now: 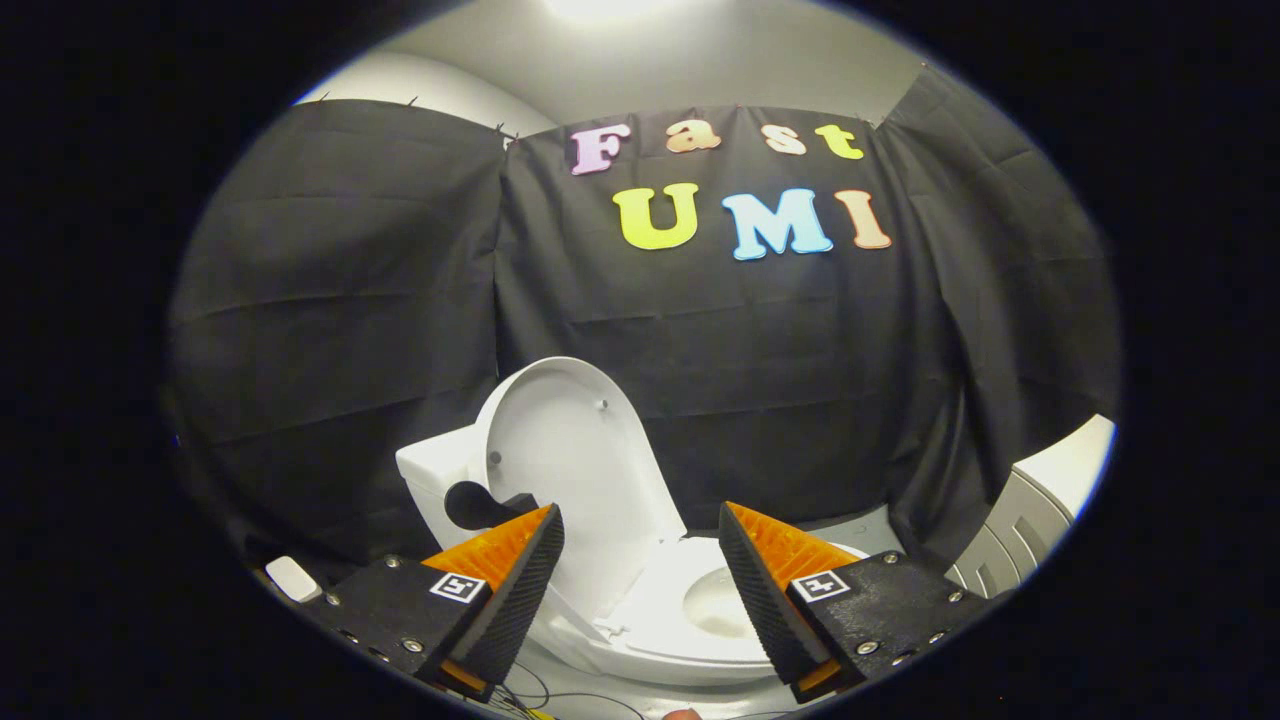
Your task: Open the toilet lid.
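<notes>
Lid stands raised, leaning back against the white tank at the rear of the toilet. Seat down, bowl exposed. Gripper open, fingers spread wide, nothing between them; lid and bowl lie just beyond the fingertips.

- Black cloth hangs as the booth's wall.
- A white cabinet stands against it at one side.
- A small white block lies low at the other side.
</notes>
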The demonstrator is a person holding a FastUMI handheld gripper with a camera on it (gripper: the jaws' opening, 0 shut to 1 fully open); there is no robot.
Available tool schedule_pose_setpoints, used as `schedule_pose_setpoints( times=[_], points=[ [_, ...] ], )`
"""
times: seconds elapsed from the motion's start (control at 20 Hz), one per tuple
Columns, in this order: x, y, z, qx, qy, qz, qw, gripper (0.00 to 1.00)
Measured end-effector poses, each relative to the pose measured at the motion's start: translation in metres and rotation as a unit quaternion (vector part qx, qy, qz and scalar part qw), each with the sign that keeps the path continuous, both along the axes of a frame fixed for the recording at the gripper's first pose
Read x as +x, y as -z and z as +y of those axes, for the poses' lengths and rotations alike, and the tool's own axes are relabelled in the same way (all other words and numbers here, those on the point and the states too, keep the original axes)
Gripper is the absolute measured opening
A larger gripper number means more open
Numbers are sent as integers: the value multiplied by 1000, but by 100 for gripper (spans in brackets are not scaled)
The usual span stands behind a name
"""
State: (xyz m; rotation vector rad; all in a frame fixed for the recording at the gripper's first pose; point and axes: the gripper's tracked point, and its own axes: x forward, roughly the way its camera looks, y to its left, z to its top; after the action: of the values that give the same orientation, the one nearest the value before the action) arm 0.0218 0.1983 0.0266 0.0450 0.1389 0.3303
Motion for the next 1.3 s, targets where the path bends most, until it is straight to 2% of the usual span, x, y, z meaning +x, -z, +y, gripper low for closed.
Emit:
schedule_pose_setpoints(
  times=[0.25,0.5,1.0,1.3],
  points=[
    [-7,-19,-61,-15,53,-43,998,95],
    [-5,-15,-103,-12,85,-40,995,95],
    [-18,-29,-160,14,132,-65,989,95],
    [-18,-17,-167,3,137,-55,989,95]
  ],
)
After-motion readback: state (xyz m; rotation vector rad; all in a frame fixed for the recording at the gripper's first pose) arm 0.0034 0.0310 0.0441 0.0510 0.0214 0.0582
